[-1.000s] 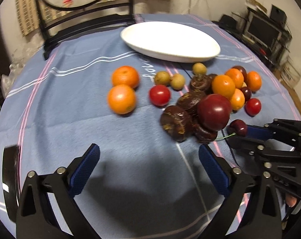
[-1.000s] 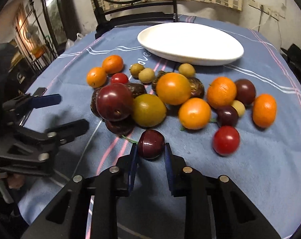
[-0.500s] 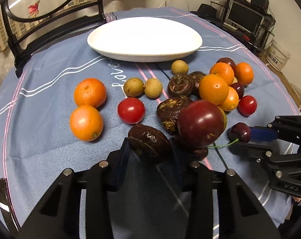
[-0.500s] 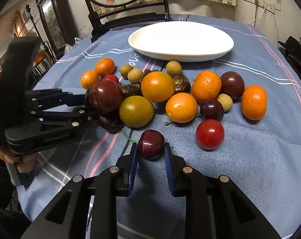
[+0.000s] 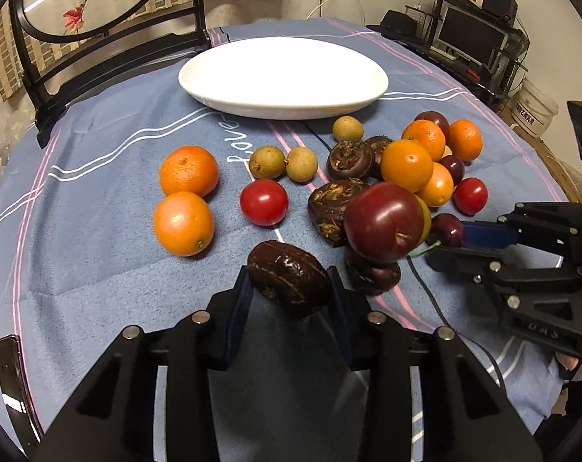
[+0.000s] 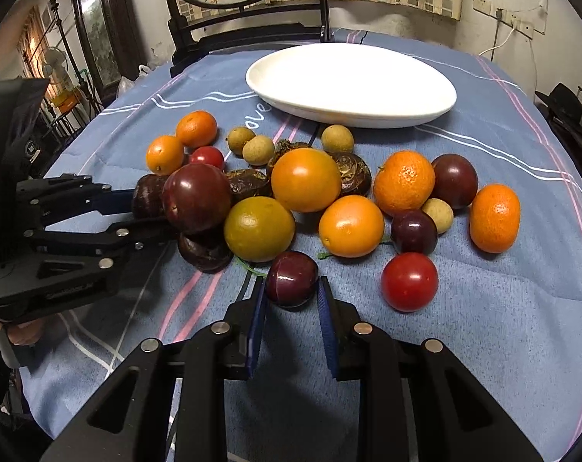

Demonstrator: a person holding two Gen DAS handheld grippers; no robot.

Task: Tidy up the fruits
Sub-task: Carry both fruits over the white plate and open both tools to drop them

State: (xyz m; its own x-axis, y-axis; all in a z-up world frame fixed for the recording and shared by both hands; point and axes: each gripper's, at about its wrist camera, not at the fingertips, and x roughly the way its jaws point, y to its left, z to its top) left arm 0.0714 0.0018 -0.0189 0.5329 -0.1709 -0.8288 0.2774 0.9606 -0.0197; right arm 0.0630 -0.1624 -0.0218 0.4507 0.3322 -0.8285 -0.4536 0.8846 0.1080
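Over the blue cloth (image 5: 98, 269), the left gripper (image 5: 291, 288) is clamping a dark brown fruit (image 5: 289, 279) between nearly closed fingers, just clear of the pile. The right gripper (image 6: 291, 296) is pinching a small plum (image 6: 291, 278) beside the pile; the white plate (image 6: 350, 84) is sitting beyond.

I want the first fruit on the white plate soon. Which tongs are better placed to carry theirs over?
Probably left. The left tongs grip a dark brown fruit that appears lifted off the cloth, facing the white plate. The right tongs clamp a small plum resting on the cloth.
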